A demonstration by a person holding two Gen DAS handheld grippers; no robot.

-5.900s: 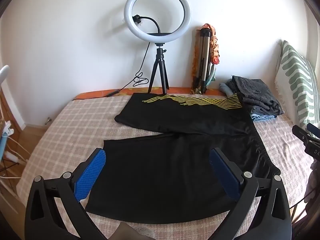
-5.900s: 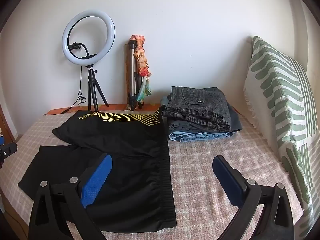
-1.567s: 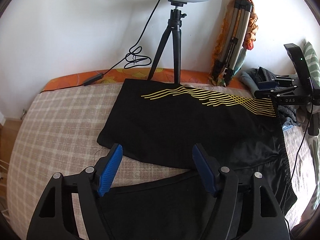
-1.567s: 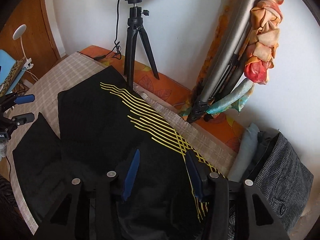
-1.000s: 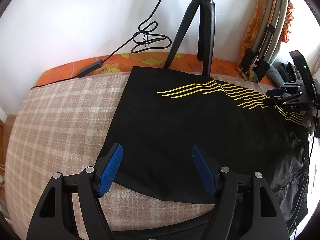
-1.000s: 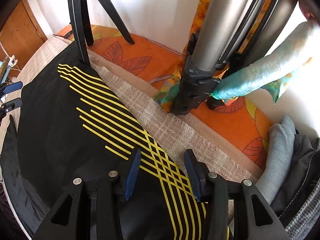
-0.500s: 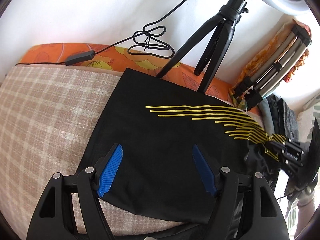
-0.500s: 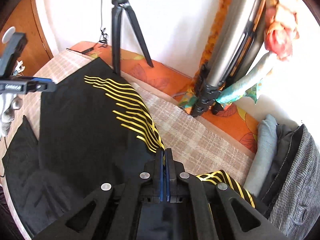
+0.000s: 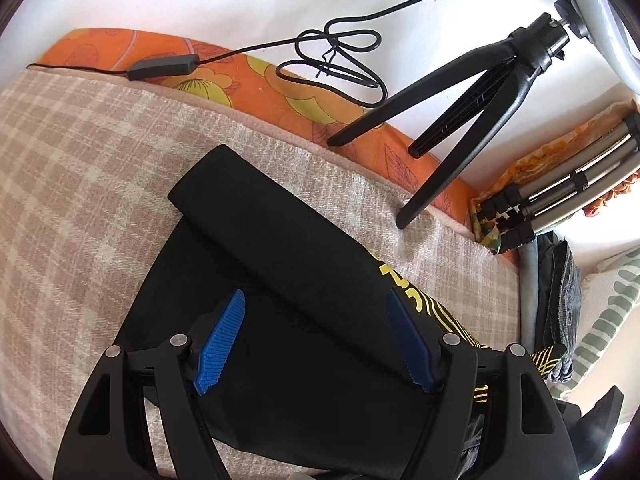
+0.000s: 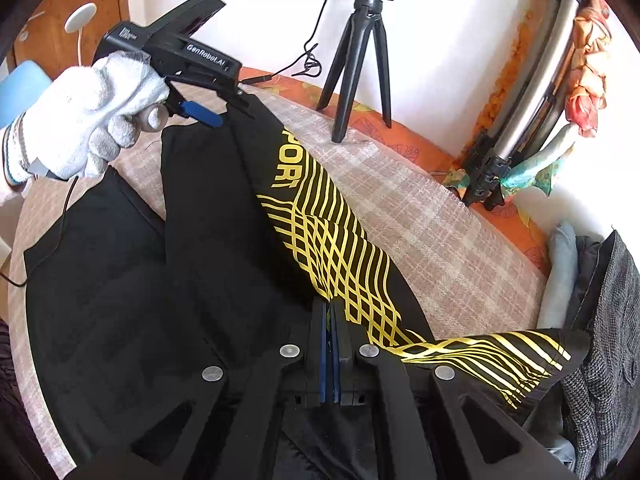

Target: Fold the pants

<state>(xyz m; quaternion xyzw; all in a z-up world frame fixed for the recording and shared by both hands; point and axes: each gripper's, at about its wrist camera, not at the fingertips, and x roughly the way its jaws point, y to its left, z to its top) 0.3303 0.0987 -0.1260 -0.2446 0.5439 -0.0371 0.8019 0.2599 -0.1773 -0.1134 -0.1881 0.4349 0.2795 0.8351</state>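
Observation:
Black pants (image 9: 296,344) with yellow line print (image 10: 332,248) lie on the checked bed cover. My right gripper (image 10: 329,320) is shut on the pants' far edge near the waistband and holds it lifted and folded back toward the front. My left gripper (image 9: 312,340) is open, its blue pads either side of the folded-over strip near the leg end. In the right wrist view the left gripper (image 10: 216,114), held by a white-gloved hand, hovers at the leg's far corner.
A black ring-light tripod (image 9: 472,92) stands at the bed's far edge on an orange sheet (image 9: 280,80), with a cable (image 9: 340,56). A folded metal tripod (image 10: 520,104) leans on the wall. Folded clothes (image 10: 600,320) are stacked at the right, beside a striped pillow (image 9: 608,312).
My right gripper, shut on the pants edge half a second ago, has pulled it up and over, turning the far edge back along the leg. My left gripper moved forward over the leg end.

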